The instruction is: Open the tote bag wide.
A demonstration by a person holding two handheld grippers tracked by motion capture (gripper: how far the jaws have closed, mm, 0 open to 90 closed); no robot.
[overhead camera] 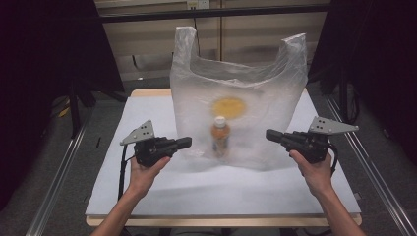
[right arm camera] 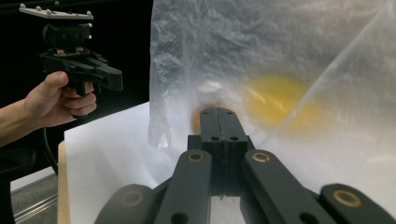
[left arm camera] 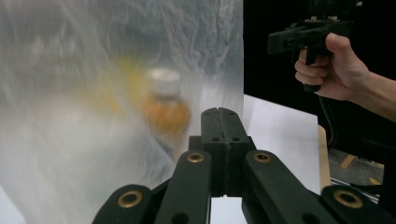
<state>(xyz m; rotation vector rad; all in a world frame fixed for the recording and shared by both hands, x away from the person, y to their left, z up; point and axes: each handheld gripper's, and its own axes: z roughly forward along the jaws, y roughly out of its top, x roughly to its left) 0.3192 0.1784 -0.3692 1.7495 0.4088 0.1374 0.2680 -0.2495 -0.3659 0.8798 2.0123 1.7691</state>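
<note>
A clear plastic bag [overhead camera: 236, 105] stands upright near the middle of the white table [overhead camera: 147, 191], with an orange bottle [overhead camera: 220, 136] upright inside it. The left gripper [overhead camera: 186, 143] sits just beside the bag's left edge and the right gripper [overhead camera: 269, 134] just beside its right edge, both pointing inward at it from opposite sides. Both pairs of jaws are pressed together with nothing between them, and neither grips the bag

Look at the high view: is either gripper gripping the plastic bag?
No: the left gripper and right gripper sit shut on either side of the plastic bag, each apart from it.
</note>
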